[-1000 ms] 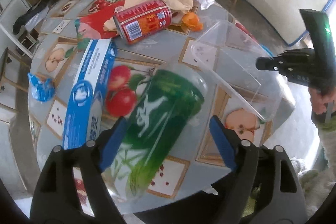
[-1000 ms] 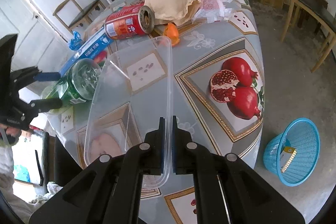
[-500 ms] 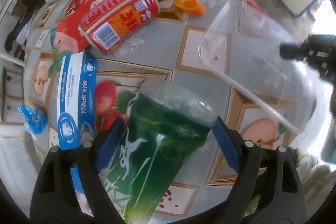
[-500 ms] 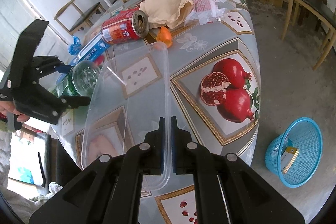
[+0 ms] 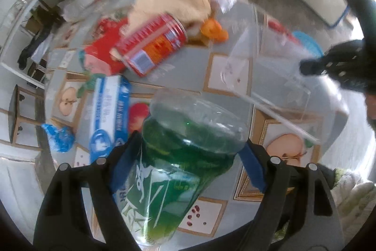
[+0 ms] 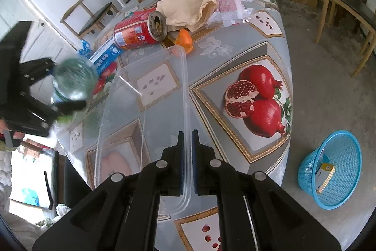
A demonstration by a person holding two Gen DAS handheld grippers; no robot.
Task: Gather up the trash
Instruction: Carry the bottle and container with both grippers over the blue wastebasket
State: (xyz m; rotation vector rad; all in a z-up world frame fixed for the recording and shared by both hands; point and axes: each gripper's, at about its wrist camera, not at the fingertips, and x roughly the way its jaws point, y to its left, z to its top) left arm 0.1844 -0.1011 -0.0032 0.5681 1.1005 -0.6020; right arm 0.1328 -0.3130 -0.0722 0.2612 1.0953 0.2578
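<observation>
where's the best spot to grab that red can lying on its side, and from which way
Grip the red can across the middle of its round body, coming down from above with the fingers straddling it. It lies on its side on the table, open end facing the orange peel. The tan paper bag crowds that end, so stay mid-body.

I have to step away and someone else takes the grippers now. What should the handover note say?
Left gripper: jaws closing around the green bottle, lifted off the table.
Right gripper: clamped on the rim of the clear plastic container, jaws easing slightly.
Still on the table: red can, orange peel, tan paper bag, blue box.
Blue basket on the floor holds one carton.
Left: bin everything.
</observation>
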